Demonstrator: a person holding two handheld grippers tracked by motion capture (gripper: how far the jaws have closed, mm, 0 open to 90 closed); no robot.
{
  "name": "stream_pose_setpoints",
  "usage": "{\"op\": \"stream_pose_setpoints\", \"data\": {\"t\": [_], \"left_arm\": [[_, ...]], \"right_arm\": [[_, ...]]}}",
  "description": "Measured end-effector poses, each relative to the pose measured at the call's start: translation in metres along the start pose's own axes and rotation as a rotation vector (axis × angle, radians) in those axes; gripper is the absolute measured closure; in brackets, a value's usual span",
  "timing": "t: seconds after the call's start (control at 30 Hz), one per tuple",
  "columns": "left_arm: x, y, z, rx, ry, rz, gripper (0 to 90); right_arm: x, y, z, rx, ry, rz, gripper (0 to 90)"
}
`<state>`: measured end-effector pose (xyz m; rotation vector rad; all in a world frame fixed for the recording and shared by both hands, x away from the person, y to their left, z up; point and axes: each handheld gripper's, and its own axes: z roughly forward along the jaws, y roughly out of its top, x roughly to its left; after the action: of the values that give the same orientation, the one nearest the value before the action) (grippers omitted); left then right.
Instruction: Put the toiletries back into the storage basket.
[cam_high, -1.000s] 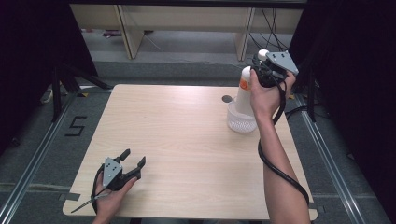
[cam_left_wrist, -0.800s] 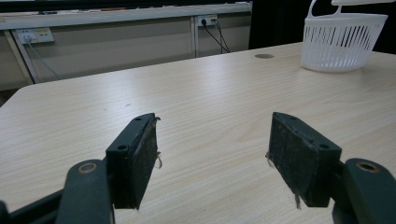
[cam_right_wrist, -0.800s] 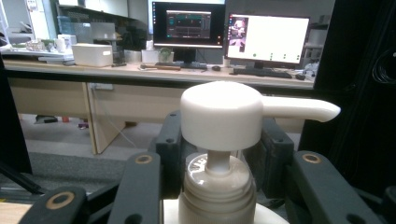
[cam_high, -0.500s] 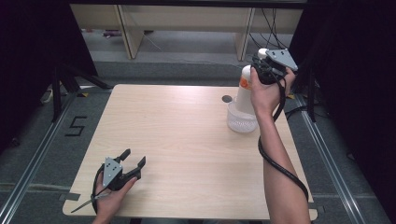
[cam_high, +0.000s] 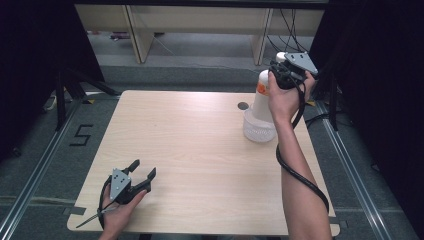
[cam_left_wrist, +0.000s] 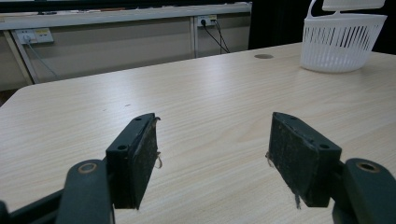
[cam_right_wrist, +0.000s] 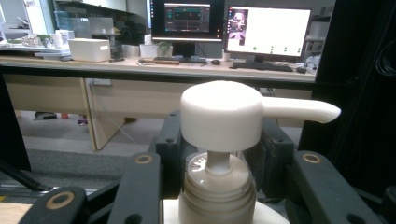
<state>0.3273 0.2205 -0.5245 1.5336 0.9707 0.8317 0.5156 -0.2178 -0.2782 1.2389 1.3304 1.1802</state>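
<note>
Your right gripper jaws clamp the pump bottle neck; it looks top-heavy, slippery. Left gripper jaws gape empty.

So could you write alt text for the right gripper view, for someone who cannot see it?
A white plastic pump bottle stands close up, its neck between the two black jaws of the right gripper, with the white pump head's spout pointing right. Behind it, a long desk holds two lit computer monitors and a white box.

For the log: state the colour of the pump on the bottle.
White pump, best seen in the right gripper view.
</note>
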Motion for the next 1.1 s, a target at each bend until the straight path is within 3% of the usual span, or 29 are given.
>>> {"op": "stream_pose_setpoints", "data": {"t": [0.7, 1.1], "left_arm": [[0.000, 0.000, 0.000, -0.001, -0.001, 0.001, 32.2], [0.000, 0.000, 0.000, 0.000, -0.002, 0.000, 32.2]], "right_arm": [[-0.002, -0.009, 0.009, 0.018, 0.000, -0.019, 60.8], [-0.001, -0.015, 0.012, 0.035, 0.003, -0.004, 60.9]]}}
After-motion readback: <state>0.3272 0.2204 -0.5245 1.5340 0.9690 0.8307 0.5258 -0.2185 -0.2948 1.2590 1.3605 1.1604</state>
